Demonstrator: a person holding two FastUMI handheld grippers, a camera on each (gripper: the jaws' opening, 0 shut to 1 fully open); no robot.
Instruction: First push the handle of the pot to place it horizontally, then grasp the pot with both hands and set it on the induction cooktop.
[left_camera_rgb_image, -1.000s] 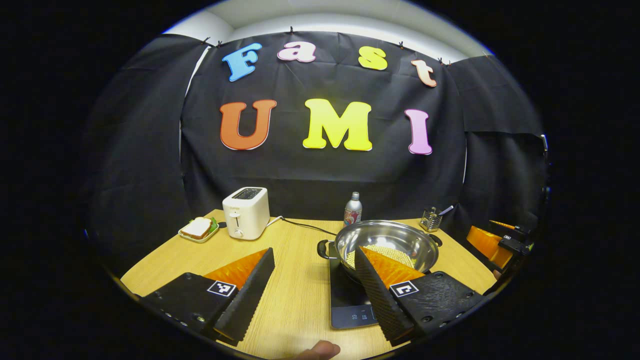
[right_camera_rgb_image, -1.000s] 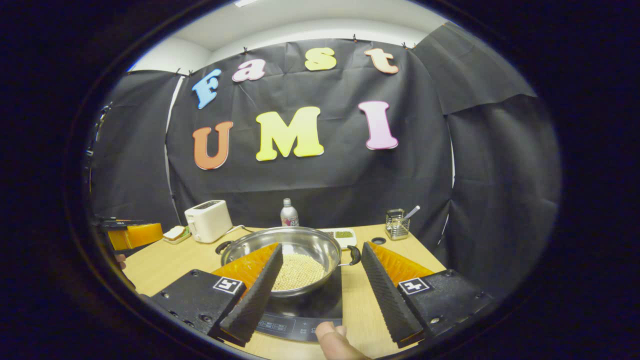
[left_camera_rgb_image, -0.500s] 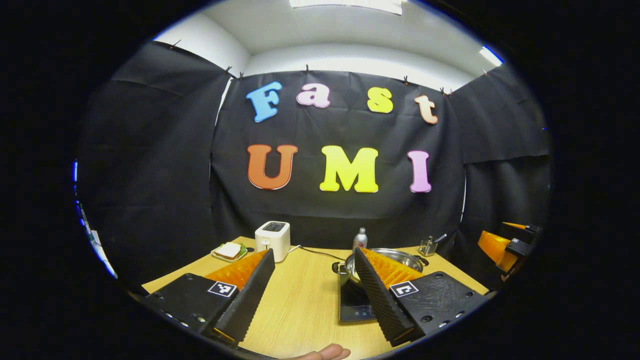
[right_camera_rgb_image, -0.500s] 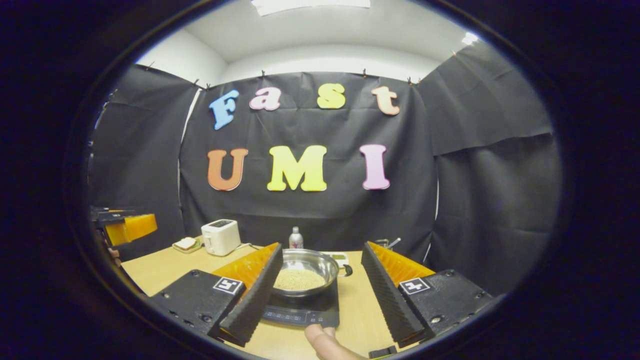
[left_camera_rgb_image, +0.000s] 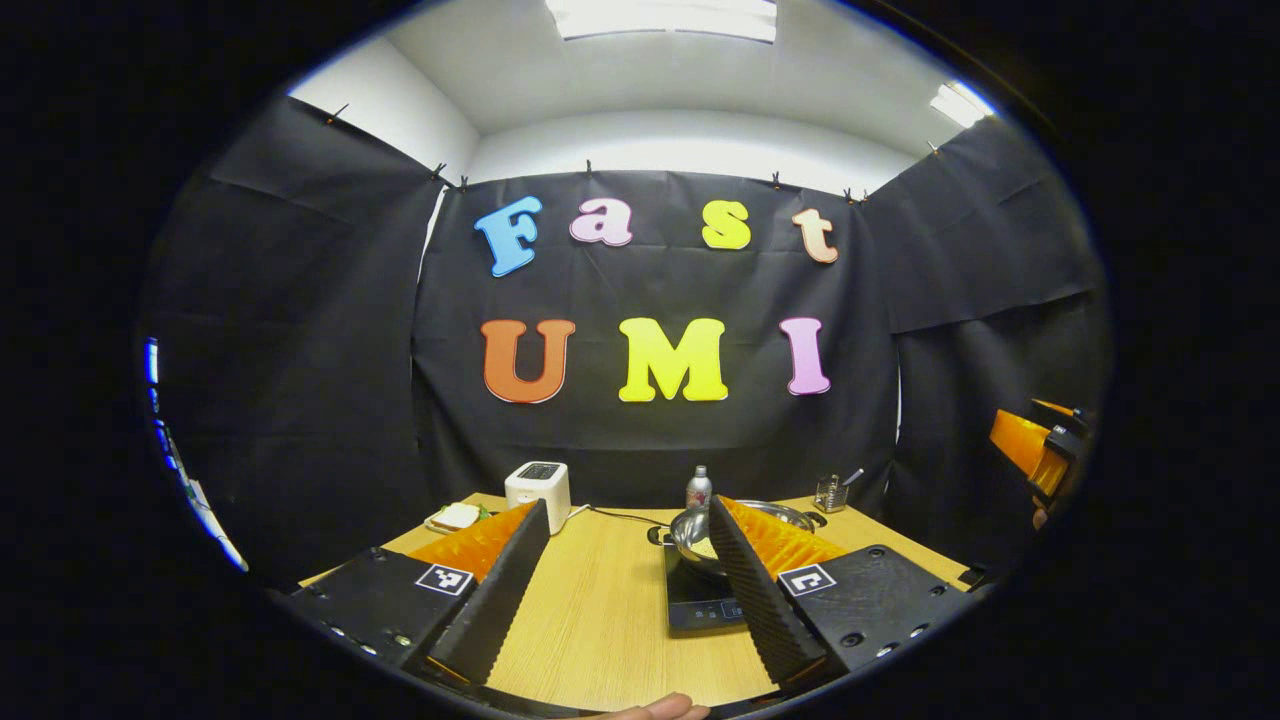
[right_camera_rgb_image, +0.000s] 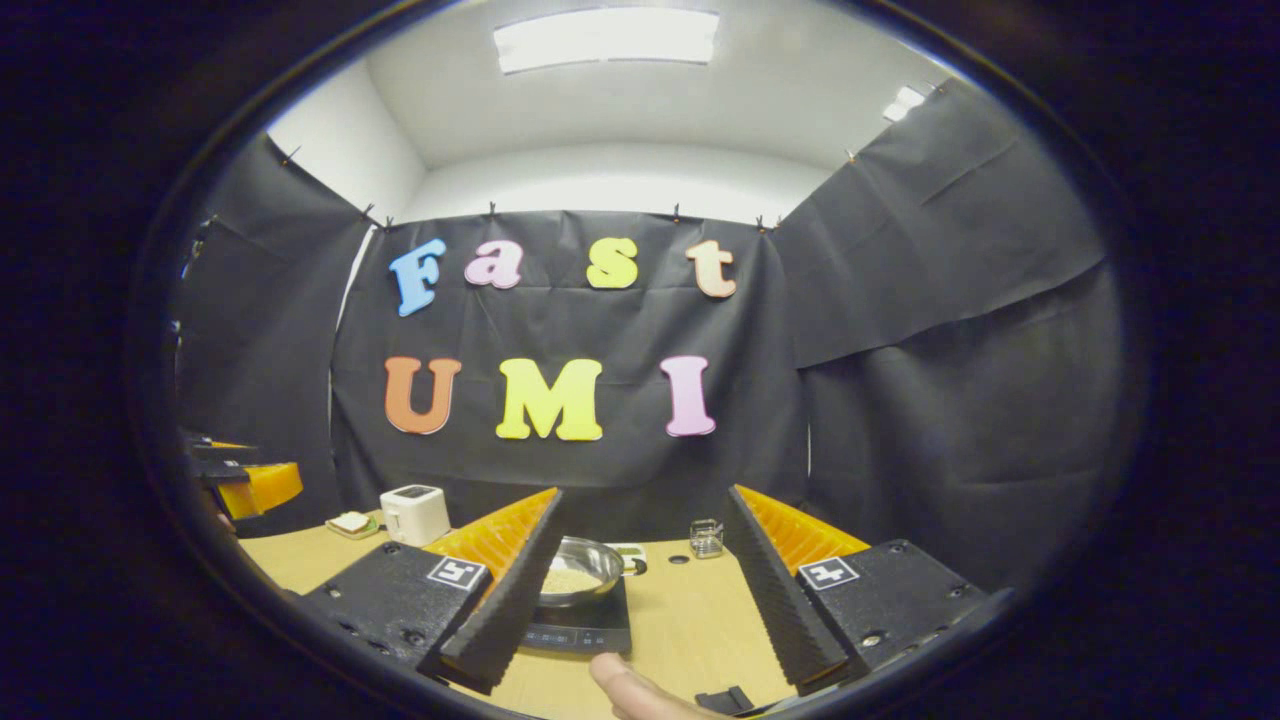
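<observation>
Now the pot (right_camera_rgb_image: 578, 572) sits on the induction cooktop (right_camera_rgb_image: 585, 628); my left tool (left_camera_rgb_image: 628, 590) and right tool (right_camera_rgb_image: 648, 590) hang apart, holding nothing.

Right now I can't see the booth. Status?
Left claw open, right claw open, both empty. Round steel pot sits on black induction cooktop. Nothing in the way.

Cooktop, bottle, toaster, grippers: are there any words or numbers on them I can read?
Cooktop: front panel marks, too small to read.
Bottle: label too blurred to read.
Toaster: no writing I can make out.
Left gripper and right gripper: square black-and-white code patches, patterns, not words.
</observation>
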